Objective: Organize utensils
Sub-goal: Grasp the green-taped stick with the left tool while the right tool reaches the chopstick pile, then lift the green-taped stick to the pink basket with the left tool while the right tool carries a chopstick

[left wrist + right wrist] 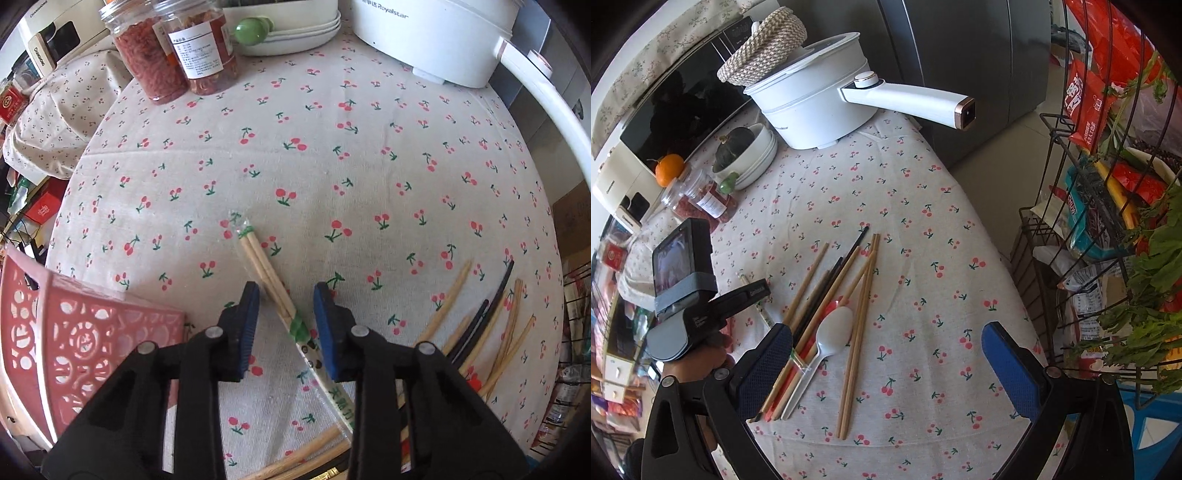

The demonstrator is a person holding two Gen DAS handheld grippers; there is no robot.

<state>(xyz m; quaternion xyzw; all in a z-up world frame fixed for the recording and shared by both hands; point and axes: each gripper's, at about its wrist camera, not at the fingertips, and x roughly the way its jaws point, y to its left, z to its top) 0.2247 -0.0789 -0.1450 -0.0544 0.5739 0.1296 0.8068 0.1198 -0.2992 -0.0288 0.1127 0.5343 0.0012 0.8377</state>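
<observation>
- Our left gripper (286, 295) hangs low over the cherry-print tablecloth (332, 155), its blue-padded fingers (248, 314) spread, with a wrapped pair of chopsticks (264, 269) lying slantwise in the gap — we see neither pad touching it.
- Just left of that gripper stands the pink openwork basket (85, 339).
- Our right gripper (886, 350) is spread wide and holds nothing.
- On the cloth ahead of it lies the loose heap — bamboo chopsticks (862, 310), black chopsticks (846, 262) and a white plastic spoon (831, 334) (bowl up), the spoon's handle near the left pad.
- At the table's far end sit the white electric pot (816, 107), two jars (173, 48) and stacked bowls (757, 155).
</observation>
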